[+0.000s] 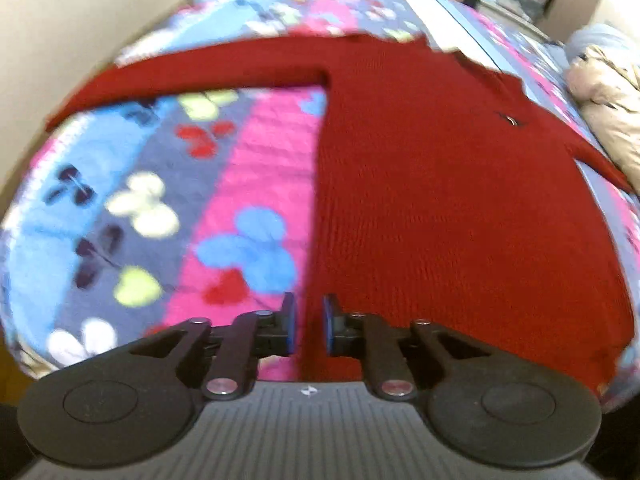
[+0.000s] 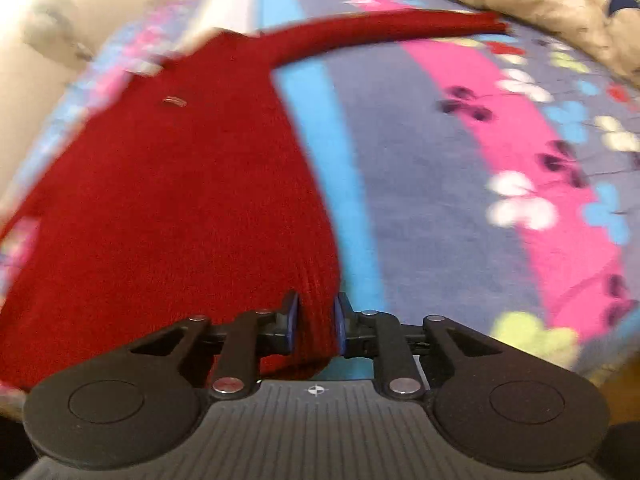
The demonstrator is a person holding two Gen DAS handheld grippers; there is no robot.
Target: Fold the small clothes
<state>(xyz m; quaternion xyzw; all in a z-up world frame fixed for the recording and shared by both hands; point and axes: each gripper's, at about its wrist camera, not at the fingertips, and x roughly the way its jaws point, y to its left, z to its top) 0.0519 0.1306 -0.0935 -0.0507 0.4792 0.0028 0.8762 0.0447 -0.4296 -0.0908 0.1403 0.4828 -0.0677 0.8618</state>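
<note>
A small red knit sweater [image 1: 440,184] lies spread flat on a butterfly-patterned blanket [image 1: 160,200], sleeves stretched out to both sides. My left gripper [image 1: 307,326] is at the sweater's bottom left corner, its jaws a narrow gap apart with the red hem edge between them. In the right wrist view the same sweater [image 2: 180,200] fills the left side. My right gripper [image 2: 316,328] has its jaws closed on the bottom right corner of the hem, with red knit bunched between the pads.
The blanket [image 2: 460,200] covers a bed. A beige padded jacket [image 1: 608,112] lies by the sweater's right sleeve and also shows in the right wrist view [image 2: 540,4]. A cream wall [image 1: 60,20] stands to the left. Clutter lies beyond the bed's far edge.
</note>
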